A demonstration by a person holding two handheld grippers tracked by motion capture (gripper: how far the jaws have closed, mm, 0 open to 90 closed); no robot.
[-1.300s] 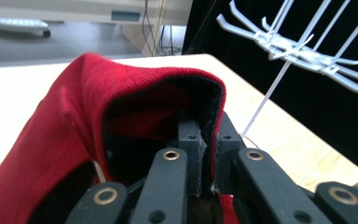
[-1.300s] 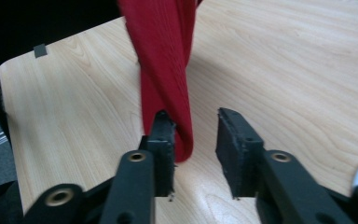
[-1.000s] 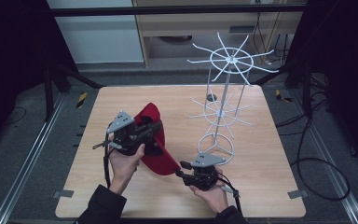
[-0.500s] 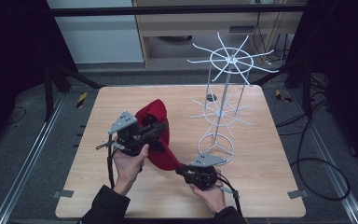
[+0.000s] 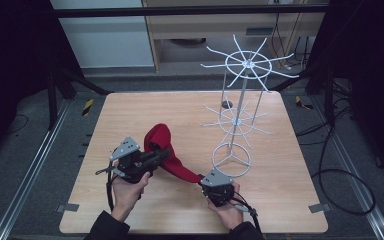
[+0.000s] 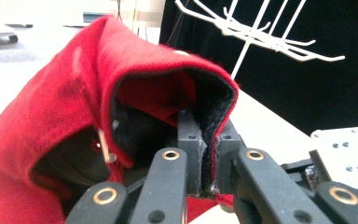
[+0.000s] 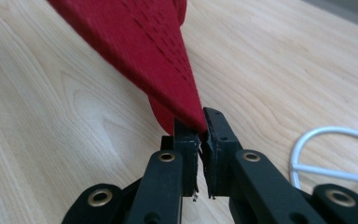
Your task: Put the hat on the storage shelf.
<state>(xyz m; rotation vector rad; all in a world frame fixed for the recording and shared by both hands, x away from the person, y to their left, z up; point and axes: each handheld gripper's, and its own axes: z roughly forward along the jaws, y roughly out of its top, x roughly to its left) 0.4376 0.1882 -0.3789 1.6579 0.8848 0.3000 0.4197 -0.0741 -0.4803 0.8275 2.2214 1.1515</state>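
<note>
done: left tongs (image 5: pixel 156 156) and right tongs (image 5: pixel 203 180) both clamped the red cap (image 5: pixel 167 150), lifted near table's (image 5: pixel 130 107) front edge | left: hanging it on white rack (image 5: pixel 240 120)

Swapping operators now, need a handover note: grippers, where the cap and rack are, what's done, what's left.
Left gripper: shut on the back edge of the red cap, holding that end raised off the table.
Right gripper: shut on the tip of the cap's brim, low near the table.
The cap is stretched between the two grippers, left of the white wire rack, not touching it. The rack stands upright on the right half of the table, its hooks bare.
Done: cap picked up, gripped at both ends.
Left, likely: carry it to the rack and hang it on a hook.
</note>
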